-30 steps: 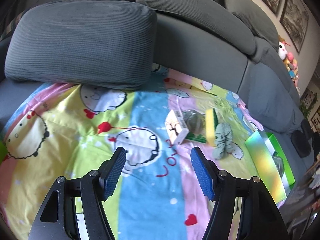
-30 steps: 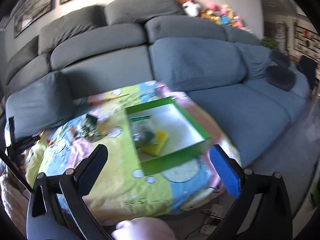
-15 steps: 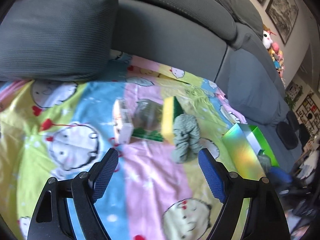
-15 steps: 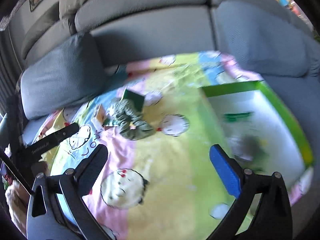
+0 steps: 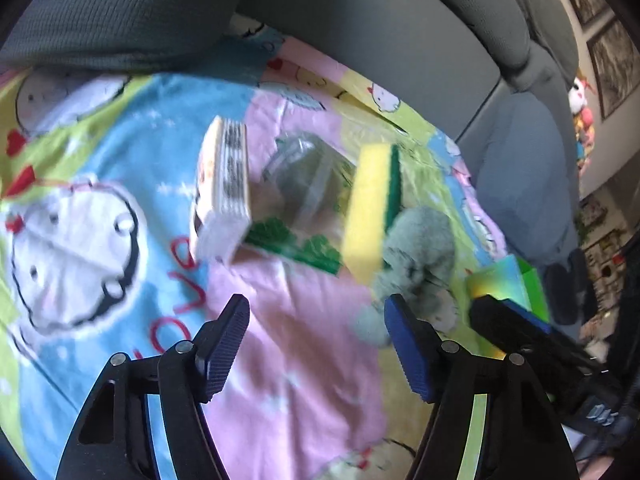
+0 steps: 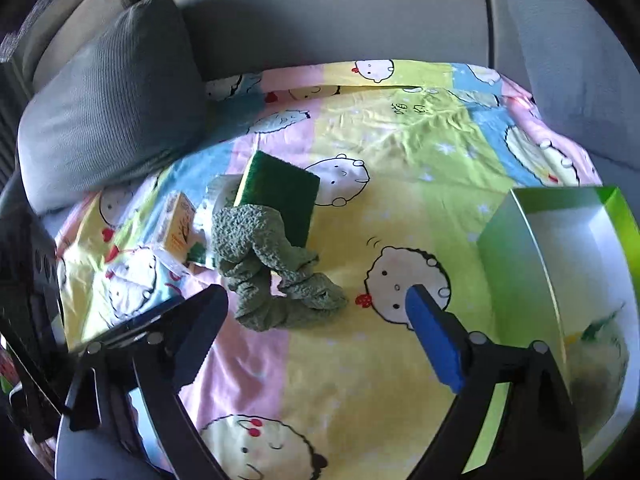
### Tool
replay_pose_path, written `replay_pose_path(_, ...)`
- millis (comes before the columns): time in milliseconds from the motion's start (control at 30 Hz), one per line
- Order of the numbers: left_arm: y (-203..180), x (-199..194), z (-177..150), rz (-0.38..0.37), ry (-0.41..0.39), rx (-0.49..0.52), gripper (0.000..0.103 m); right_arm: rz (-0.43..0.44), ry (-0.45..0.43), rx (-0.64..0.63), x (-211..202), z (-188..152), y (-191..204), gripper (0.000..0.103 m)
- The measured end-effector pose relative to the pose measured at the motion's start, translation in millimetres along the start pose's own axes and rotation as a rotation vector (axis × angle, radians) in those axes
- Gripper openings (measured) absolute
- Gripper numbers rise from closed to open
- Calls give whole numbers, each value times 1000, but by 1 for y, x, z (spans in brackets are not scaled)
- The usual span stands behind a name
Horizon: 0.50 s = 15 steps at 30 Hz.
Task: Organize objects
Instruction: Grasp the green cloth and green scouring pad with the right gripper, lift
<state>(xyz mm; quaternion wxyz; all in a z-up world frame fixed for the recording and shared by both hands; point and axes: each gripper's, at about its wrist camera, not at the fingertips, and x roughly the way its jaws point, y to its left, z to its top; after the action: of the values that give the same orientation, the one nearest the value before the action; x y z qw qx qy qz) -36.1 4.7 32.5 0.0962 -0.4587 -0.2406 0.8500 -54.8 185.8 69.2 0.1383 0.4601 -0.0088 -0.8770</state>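
Observation:
A small cream box (image 5: 224, 192), a clear packet with green print (image 5: 300, 208), a yellow-and-green sponge (image 5: 372, 204) on its edge and a crumpled grey-green cloth (image 5: 416, 264) lie clustered on the cartoon bedsheet. My left gripper (image 5: 316, 340) hovers just short of them; its jaws are closing with nothing between them. My right gripper (image 6: 316, 320) hangs over the cloth (image 6: 272, 264), whose near end lies just ahead of its closing jaws, untouched. The sponge (image 6: 280, 196) leans behind the cloth. The open green box (image 6: 560, 264) stands at the right.
A grey cushion (image 6: 112, 112) and the sofa back border the sheet at the far side. The green box holds a blurred packet (image 6: 596, 360). The other gripper's black finger (image 5: 516, 328) reaches in from the right in the left wrist view. The sheet's front edge drops off.
Both grippers have come down and closer to the cluster. The right one swung left from above the green box to the cloth. Both pairs of jaws now stand narrower.

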Motion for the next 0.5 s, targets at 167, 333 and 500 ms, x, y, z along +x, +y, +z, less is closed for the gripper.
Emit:
replay_pose_path(167, -6, 19, 1, -66, 61, -15, 63, 44, 25, 79, 16, 13, -10, 81)
replay_pose_path(333, -16, 25, -3, -53, 59, 33, 54, 50, 48, 112, 40, 20, -5, 75)
replay_pose_path(500, -17, 32, -1, -70, 81, 57, 42, 138, 91, 158, 61, 18, -12, 74)
